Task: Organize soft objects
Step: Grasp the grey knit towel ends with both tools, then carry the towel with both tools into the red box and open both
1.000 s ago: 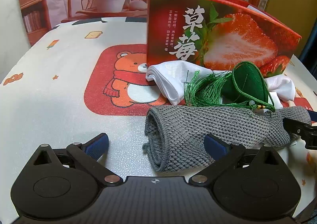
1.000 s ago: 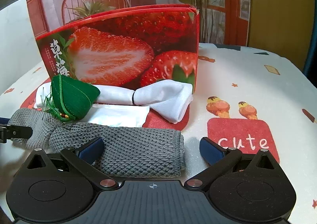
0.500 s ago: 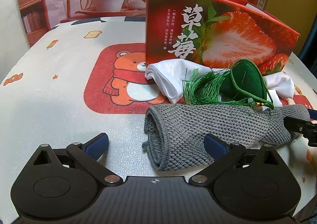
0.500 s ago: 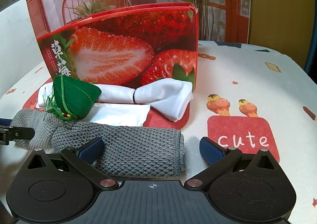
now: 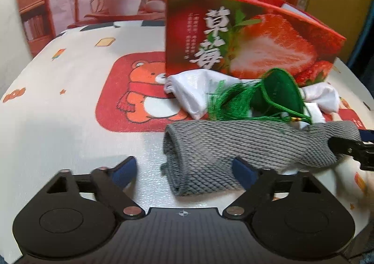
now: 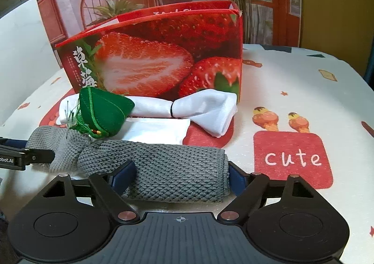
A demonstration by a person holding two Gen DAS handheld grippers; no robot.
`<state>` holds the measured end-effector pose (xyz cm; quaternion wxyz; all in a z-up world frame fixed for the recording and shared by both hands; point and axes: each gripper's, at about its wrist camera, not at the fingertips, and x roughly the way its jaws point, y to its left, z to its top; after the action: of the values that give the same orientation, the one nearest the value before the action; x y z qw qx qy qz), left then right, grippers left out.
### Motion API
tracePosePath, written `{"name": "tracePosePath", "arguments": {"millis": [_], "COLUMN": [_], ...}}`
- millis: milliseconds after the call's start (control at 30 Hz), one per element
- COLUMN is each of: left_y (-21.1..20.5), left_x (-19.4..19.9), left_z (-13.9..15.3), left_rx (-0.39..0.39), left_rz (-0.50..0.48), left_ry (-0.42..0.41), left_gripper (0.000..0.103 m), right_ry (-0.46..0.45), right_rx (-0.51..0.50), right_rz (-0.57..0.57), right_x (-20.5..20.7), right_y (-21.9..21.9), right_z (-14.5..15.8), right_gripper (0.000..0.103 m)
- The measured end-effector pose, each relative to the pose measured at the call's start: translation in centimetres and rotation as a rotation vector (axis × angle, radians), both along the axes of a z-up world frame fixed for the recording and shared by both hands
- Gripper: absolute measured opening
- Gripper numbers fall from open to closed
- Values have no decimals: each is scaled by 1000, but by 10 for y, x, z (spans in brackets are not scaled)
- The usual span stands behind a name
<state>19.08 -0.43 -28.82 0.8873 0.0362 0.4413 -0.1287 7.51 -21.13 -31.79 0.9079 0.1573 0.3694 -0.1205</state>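
Note:
A rolled grey knit cloth (image 5: 233, 144) (image 6: 163, 170) lies across the table before a red strawberry box (image 5: 233, 37) (image 6: 152, 58). My left gripper (image 5: 184, 170) is closing around the roll's left end; its right pad rests over the cloth and its left pad stands clear on bare table. My right gripper (image 6: 178, 176) is closing around the roll's right end, with the cloth filling the gap between its pads. A green tasselled pouch (image 5: 278, 91) (image 6: 102, 109) sits on a tied white cloth (image 5: 194, 93) (image 6: 205, 109) behind the roll.
A flat white packet (image 6: 154, 130) lies between the roll and the white cloth. The printed tablecloth (image 5: 70, 100) shows a bear patch on the left and a "cute" patch (image 6: 292, 158) on the right. A backdrop with plants stands behind the box.
Both grippers' jaws have narrowed around the grey roll's ends. The hands and the other objects have stayed where they were.

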Motion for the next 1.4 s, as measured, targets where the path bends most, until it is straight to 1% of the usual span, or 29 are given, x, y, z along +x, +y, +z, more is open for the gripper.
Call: {"name": "tracePosePath", "arguments": {"millis": [33,67,100,133,200,267,300,333,367,400,467,500,567,667,867,1100,1267,1400], "left_y": [-1,-3,-4,-5,-5,-4,-4,-2,-1,1,5,6,8,6,3,14,16,11], "left_x": [-2,-3,-5,-6,-9,-10,-11,-12,-13,-14,-16,-17,-19,-25,-36,-42,-36,-23], "left_z": [1,3,4,5,8,9,10,11,13,15,20,22,27,33,50,79,104,127], "left_rx": [-4,-11,-17,-17,-26,-37,-40,-47,-53,-58,-73,-81,-96,-108,-124,-168,-197,-185], "left_rz": [-15,-30,-44,-52,-66,-67,-62,-55,-48,-41,-28,-26,-30,-51,-85,-77,-67,-79], "left_ry": [-4,-7,-10,-14,-22,-25,-30,-36,-41,-48,-68,-79,-95,-121,-192,-277,-341,-405], "left_gripper": [75,66,60,57,43,38,32,30,26,24,22,19,19,17,16,16,16,16], "right_ry": [-2,-4,-7,-11,-21,-34,-42,-50,-58,-69,-95,-106,-135,-172,-230,-305,-357,-397], "right_rx": [-5,-9,-11,-12,-11,-4,-1,1,3,6,16,21,24,21,11,15,-7,-31], "right_rz": [0,1,1,-1,-7,-14,-19,-25,-31,-39,-50,-52,-52,-41,-7,-22,-18,-10], "right_x": [-1,-1,-2,-3,-6,-9,-10,-12,-14,-15,-19,-21,-24,-27,-31,-37,-33,-23], "right_y": [1,1,2,2,1,-1,-1,-2,-3,-5,-7,-9,-10,-8,-1,-4,-10,-17], "right_z": [1,3,4,5,8,11,12,15,16,19,24,26,32,41,60,87,109,130], "right_gripper": [77,75,74,72,68,63,61,57,52,48,34,31,24,18,16,16,16,16]}}
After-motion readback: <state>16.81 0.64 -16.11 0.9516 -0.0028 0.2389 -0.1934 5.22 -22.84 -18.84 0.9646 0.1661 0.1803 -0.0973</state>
